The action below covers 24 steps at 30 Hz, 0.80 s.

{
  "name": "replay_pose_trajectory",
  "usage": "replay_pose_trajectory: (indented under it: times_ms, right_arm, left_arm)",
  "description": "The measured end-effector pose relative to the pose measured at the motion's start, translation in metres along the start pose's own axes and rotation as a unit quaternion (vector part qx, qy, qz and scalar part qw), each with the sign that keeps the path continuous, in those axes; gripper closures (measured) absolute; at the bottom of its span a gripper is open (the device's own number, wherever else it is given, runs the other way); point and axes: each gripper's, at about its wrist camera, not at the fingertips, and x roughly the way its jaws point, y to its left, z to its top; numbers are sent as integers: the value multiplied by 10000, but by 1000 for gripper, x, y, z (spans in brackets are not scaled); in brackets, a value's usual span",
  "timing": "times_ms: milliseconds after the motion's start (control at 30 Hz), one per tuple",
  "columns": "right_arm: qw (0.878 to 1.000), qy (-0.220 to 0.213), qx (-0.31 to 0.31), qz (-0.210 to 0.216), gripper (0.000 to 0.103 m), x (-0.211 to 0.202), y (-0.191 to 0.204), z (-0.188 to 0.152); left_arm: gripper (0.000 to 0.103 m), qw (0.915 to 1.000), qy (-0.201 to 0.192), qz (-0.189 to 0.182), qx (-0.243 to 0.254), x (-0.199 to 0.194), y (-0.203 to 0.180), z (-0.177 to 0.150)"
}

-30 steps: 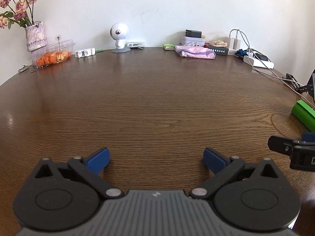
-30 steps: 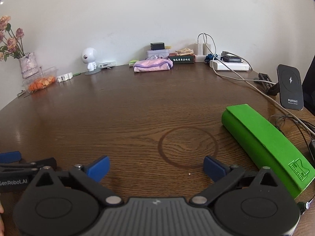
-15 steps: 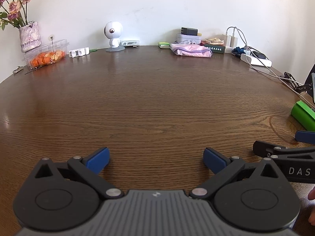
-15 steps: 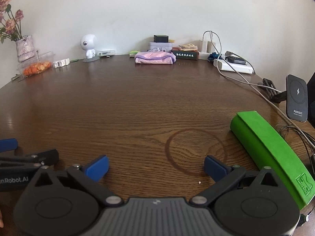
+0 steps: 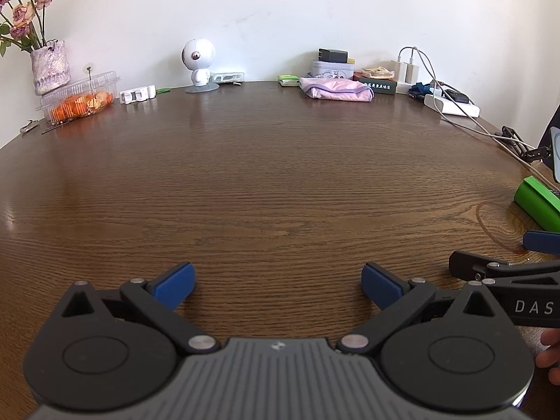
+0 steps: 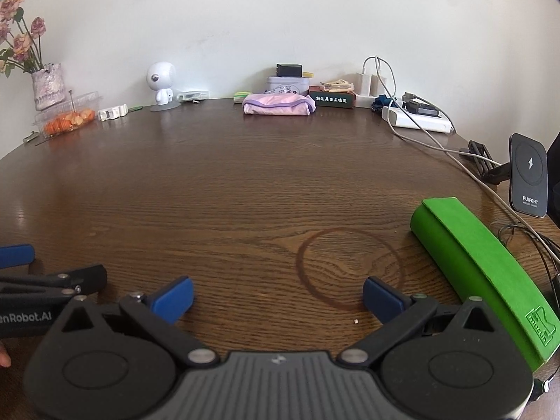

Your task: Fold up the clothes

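Observation:
A folded pink and lilac garment (image 5: 336, 90) (image 6: 279, 104) lies at the far edge of the brown wooden table (image 5: 273, 175), well away from both grippers. My left gripper (image 5: 278, 285) hovers low over the near side of the table, open, with nothing between its blue pads. My right gripper (image 6: 278, 295) is beside it, also open and empty, above a ring stain in the wood. In each wrist view the other gripper shows at the frame's edge.
A green case (image 6: 479, 276) lies to the right, with a wireless charger stand (image 6: 528, 175), cables and a white power strip (image 6: 416, 122) behind it. At the far left stand a flower vase (image 5: 49, 66), a clear food box (image 5: 78, 99) and a white robot figurine (image 5: 197, 63).
Both cameras have pulled back and tilted a little, so the far objects sit lower in the frame. The right gripper has come closer alongside the left. Both stay open.

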Motion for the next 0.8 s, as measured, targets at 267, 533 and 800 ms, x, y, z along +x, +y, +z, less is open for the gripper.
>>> replay_pose_trajectory:
  times_ms: [267, 533, 800]
  right_arm:
    - [10000, 1, 48, -77, 0, 0, 3, 0]
    - [10000, 10, 38, -70, 0, 2, 2, 1]
    - [10000, 17, 37, -64, 0, 2, 4, 2]
  left_arm:
    - [1, 10000, -13, 93, -14, 0, -3, -1]
    - [1, 9999, -3, 145, -92, 1, 0, 0]
    - [1, 9997, -6, 203, -135, 0, 1, -1]
